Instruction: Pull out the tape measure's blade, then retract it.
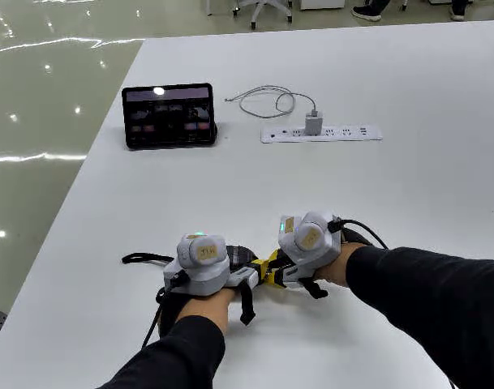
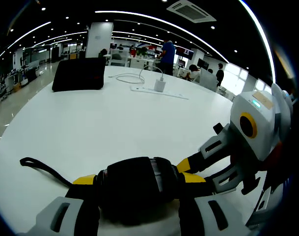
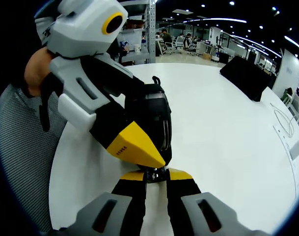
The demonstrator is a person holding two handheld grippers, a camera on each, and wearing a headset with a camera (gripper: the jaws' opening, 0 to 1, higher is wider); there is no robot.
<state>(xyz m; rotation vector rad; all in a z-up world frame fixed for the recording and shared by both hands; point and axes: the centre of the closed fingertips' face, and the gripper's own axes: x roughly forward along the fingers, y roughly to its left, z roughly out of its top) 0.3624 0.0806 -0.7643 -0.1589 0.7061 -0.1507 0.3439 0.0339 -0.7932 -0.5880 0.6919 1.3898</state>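
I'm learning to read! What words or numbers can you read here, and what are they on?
Small tan sticker on left gripper: mark too blurred to read.
Tan sticker on right gripper: too blurred.
Black tablet screen: tiles too small.
Black tape measure: nothing readable.

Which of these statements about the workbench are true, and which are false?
1. The left gripper is shut on the tape measure. True.
2. The blade is pulled far out. False: the grippers are close together, and the right gripper pinches the blade tip right at the case.
3. The charger is plugged into the power strip. True.
4. The tablet lies to the right of the power strip. False: in the head view the tablet is to its left.
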